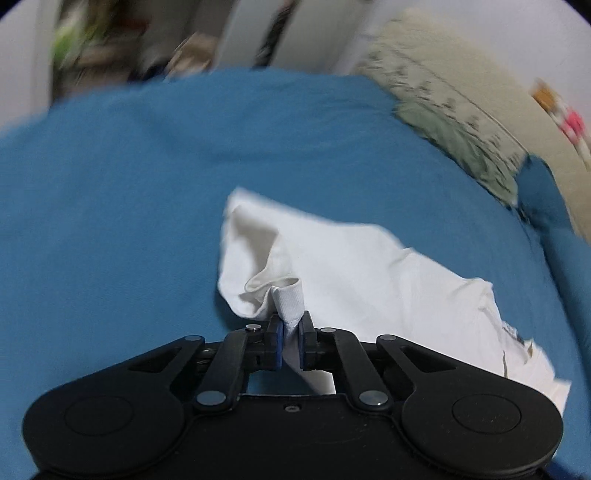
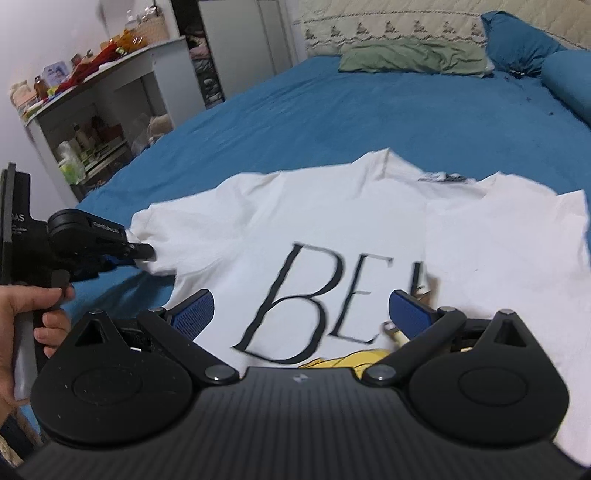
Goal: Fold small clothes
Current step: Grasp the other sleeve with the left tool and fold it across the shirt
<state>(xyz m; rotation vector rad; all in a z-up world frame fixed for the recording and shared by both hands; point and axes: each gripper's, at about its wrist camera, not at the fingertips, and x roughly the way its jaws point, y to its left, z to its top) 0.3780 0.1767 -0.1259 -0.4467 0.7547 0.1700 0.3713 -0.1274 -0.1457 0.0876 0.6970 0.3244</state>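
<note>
A white T-shirt (image 2: 351,229) with large black letters lies spread on the blue bed sheet (image 2: 369,110). Its right part is folded over the print. My left gripper (image 1: 290,332) is shut on the shirt's sleeve hem (image 1: 290,299) and lifts that sleeve off the sheet; the shirt (image 1: 369,273) trails away to the right. In the right wrist view the left gripper (image 2: 147,253) holds the sleeve at the shirt's left edge. My right gripper (image 2: 301,314) is open and empty, hovering over the shirt's lower front, above the lettering.
A green pillow (image 2: 413,59) and blue pillows (image 2: 524,40) lie at the head of the bed by a beige quilted headboard (image 2: 388,22). A cluttered white shelf unit (image 2: 110,96) stands left of the bed. A hand (image 2: 33,317) grips the left gripper's handle.
</note>
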